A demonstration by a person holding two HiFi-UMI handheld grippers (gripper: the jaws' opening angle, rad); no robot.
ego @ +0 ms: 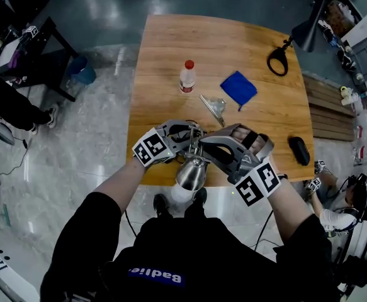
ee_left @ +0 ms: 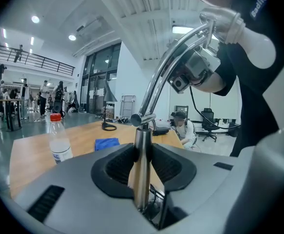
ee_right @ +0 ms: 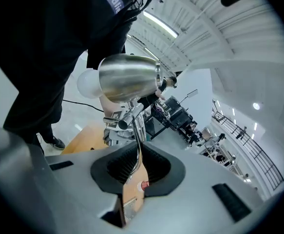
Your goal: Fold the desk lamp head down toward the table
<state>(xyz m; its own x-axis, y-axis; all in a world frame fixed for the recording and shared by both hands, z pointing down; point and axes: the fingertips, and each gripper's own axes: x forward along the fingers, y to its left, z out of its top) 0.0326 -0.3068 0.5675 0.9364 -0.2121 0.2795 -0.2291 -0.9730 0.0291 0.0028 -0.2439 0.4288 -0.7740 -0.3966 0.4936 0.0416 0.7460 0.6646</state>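
Note:
A chrome desk lamp stands at the near edge of the wooden table point(ego: 170, 43), its metal head point(ego: 191, 173) hanging over the edge with a white bulb point(ego: 182, 194) in it. In the left gripper view my left gripper point(ee_left: 142, 160) is shut on the lamp's upright post point(ee_left: 142, 179), and the curved arm point(ee_left: 166, 77) rises from the joint above it. In the right gripper view my right gripper point(ee_right: 139, 165) is shut on the thin curved arm point(ee_right: 140, 135) just below the head point(ee_right: 127, 77). In the head view the left gripper point(ego: 192, 133) and right gripper point(ego: 208, 145) meet at the lamp.
On the table stand a plastic bottle point(ego: 187, 77) with a red cap, a blue cloth point(ego: 238, 88), a clear plastic piece point(ego: 214, 106) and a black case point(ego: 298, 150). A black lamp point(ego: 309, 33) with a ring base point(ego: 277, 60) stands at the far right corner. A person crouches at the right point(ego: 334, 216).

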